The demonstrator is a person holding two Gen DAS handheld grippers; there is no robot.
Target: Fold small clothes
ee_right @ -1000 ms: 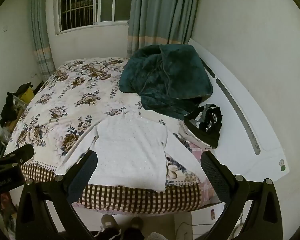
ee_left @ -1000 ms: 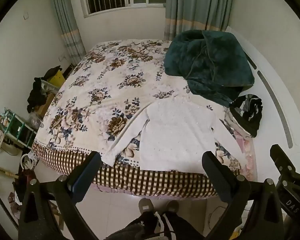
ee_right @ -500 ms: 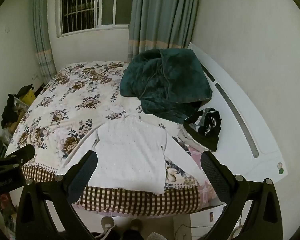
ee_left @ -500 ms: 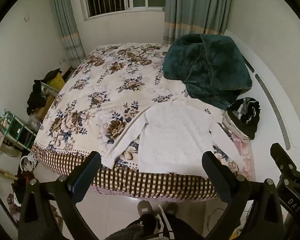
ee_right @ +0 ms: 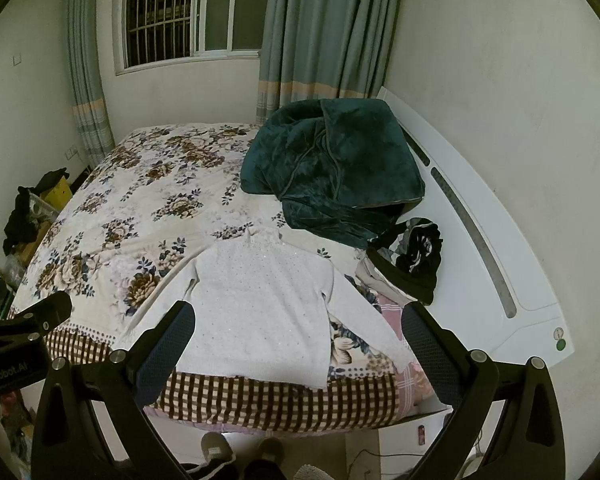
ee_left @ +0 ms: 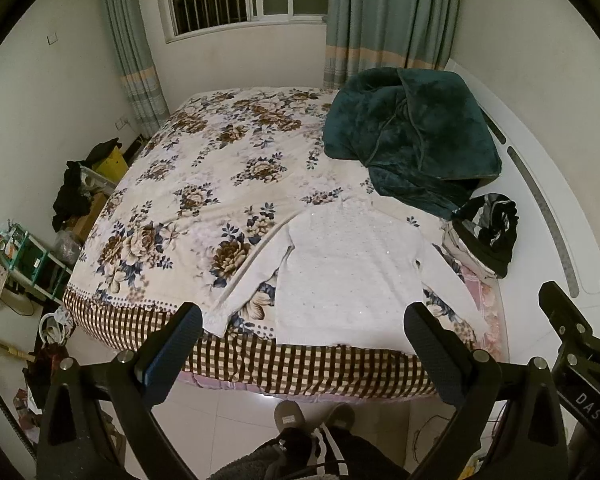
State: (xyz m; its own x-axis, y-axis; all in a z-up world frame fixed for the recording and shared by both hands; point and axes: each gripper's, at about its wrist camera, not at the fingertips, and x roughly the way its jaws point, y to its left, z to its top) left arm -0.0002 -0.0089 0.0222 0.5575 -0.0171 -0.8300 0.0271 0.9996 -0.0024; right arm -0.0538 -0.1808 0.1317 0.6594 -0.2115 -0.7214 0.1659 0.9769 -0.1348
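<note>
A small white long-sleeved sweater (ee_left: 348,276) lies flat on the floral bedspread (ee_left: 204,184) near the bed's front edge, sleeves spread to both sides. It also shows in the right wrist view (ee_right: 264,304). My left gripper (ee_left: 300,344) is open and empty, held above the floor in front of the bed. My right gripper (ee_right: 296,340) is open and empty too, beside the left one, just short of the sweater's hem.
A dark green plush blanket (ee_left: 412,136) is heaped at the back right. A black and white garment pile (ee_left: 484,232) lies right of the sweater by the white headboard (ee_right: 480,216). Clutter and a shelf (ee_left: 28,252) stand left of the bed. My feet (ee_left: 312,416) are on the tiled floor.
Both grippers have drawn back and risen slightly from the bed, so the sweater sits a little farther off. Both stay open. The sweater has not moved.
</note>
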